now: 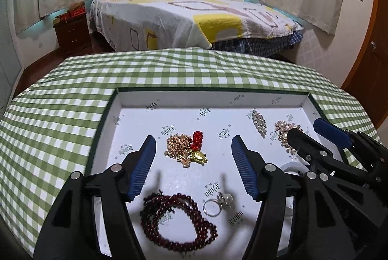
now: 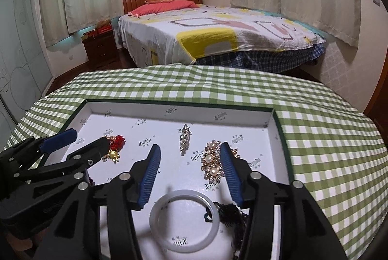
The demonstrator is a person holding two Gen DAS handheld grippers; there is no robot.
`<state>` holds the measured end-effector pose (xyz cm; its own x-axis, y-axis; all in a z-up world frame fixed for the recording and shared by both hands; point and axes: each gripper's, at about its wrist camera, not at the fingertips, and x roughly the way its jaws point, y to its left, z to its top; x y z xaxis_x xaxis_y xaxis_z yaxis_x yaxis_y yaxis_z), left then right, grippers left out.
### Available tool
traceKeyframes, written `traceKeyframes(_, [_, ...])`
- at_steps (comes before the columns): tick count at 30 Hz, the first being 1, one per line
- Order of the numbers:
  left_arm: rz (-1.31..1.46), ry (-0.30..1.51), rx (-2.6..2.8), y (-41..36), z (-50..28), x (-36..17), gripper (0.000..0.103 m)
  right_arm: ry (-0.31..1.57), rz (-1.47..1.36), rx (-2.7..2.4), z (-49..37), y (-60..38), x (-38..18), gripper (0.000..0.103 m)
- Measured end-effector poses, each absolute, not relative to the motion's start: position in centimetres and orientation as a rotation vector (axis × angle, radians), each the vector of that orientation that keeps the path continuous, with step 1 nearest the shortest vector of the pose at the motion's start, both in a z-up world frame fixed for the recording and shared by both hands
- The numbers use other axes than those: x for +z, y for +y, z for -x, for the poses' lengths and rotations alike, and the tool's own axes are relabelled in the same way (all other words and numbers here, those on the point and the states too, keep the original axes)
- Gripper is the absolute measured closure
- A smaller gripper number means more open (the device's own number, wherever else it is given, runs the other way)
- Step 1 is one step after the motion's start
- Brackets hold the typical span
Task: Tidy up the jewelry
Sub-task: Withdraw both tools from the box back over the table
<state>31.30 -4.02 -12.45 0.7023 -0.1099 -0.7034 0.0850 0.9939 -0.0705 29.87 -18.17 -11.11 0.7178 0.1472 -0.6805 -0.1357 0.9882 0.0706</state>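
While both tools angle downward over the open white tray [image 1: 135, 100] on the green checked tablecloth [image 1: 72, 95], neither one holds anything. The left gripper [image 1: 192, 150] has its blue-padded jaws parted; nothing sits between the pads. Beyond its tips, near the tray's middle, lies a gold chain cluster with red beads [image 1: 186, 148]. Towards the tray's near edge rest a dark red bead bracelet [image 1: 178, 223] and a silver pearl ring [image 1: 217, 205]. The right gripper [image 2: 190, 158] hangs over the tray's right half, jaws likewise apart and empty. Its right pad overlaps the pearl-and-gold brooch [image 2: 212, 161] in view; contact cannot be confirmed. A rhinestone hair clip [image 2: 184, 140] lies further in, towards the far edge. At the near edge a white jade-like bangle [image 2: 185, 220] lies flat, with a black cord tangle [image 2: 230, 214] just beside it at right.
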Motion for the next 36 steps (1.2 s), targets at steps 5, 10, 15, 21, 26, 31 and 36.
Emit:
traceKeyframes(5, [0.036, 0.746, -0.101, -3.8, -29.5, -11.2, 0.036, 0.727, 0.005, 0.15, -28.4, -18.1, -10.0, 0.049])
traceKeyframes(10, [0.045, 0.702, -0.092, -3.4, -27.5, -9.8, 0.032, 0.71, 0.006, 0.137, -26.8, -18.6, -9.2, 0.046])
traceKeyframes(15, [0.028, 0.653, -0.083, -3.4, -25.3, -8.6, 0.028, 0.701, 0.0, 0.126, -24.9, -19.0, -8.8, 0.045])
traceKeyframes(21, [0.022, 0.615, -0.074, -3.0, -22.5, -7.6, 0.027, 0.685, -0.012, 0.11, -22.7, -19.7, -8.2, 0.042])
traceKeyframes(26, [0.032, 0.6, -0.062, -2.4, -20.6, -7.1, 0.027, 0.671, -0.01, 0.096, -20.8, -20.3, -7.7, 0.041])
traceKeyframes(31, [0.036, 0.588, -0.06, -2.3, -18.7, -7.0, 0.027, 0.663, -0.004, 0.07, -19.0, -21.2, -7.6, 0.041])
traceKeyframes(36, [0.039, 0.586, -0.064, -2.2, -17.0, -7.6, 0.027, 0.68, -0.015, 0.039, -17.1, -22.4, -8.7, 0.041])
